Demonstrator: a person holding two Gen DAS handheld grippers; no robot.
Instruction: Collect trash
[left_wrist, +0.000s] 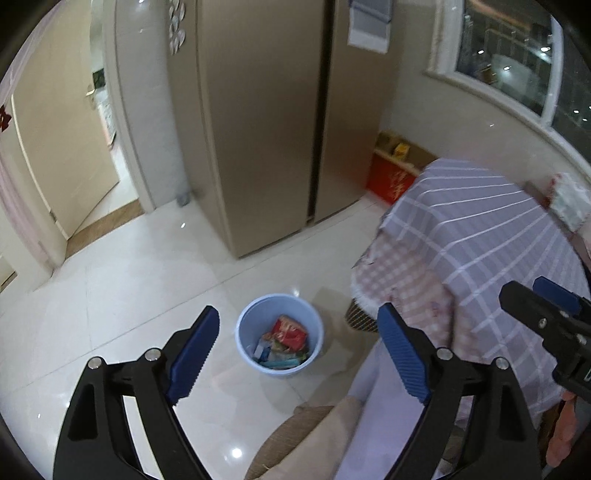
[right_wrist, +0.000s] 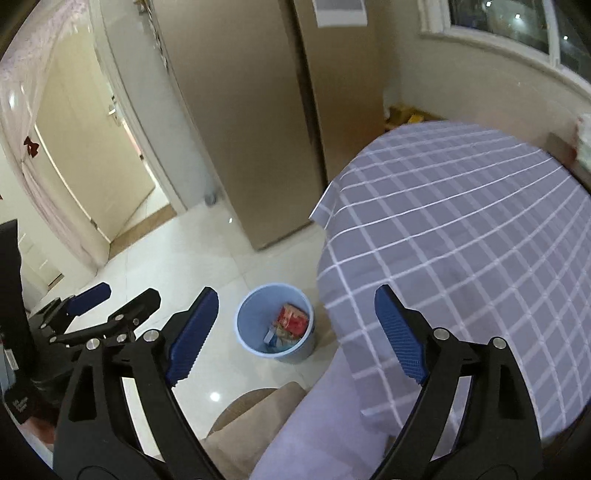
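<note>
A light blue trash bin (left_wrist: 244, 325) stands on the white tile floor, holding a red wrapper (left_wrist: 290, 332) and other packets. It also shows in the right wrist view (right_wrist: 246, 314). My left gripper (left_wrist: 297, 354) is open and empty, held high above the bin. My right gripper (right_wrist: 295, 332) is open and empty too, above the bin and the table's edge. The right gripper shows at the right edge of the left wrist view (left_wrist: 532, 295), and the left gripper shows at the left of the right wrist view (right_wrist: 118, 293).
A table with a purple checked cloth (right_wrist: 461, 240) fills the right side. A tan cabinet (left_wrist: 266, 122) stands behind the bin. A red box (left_wrist: 389, 181) sits by the wall. A beige seat (right_wrist: 251, 424) is below. A doorway (left_wrist: 107, 122) opens at the left.
</note>
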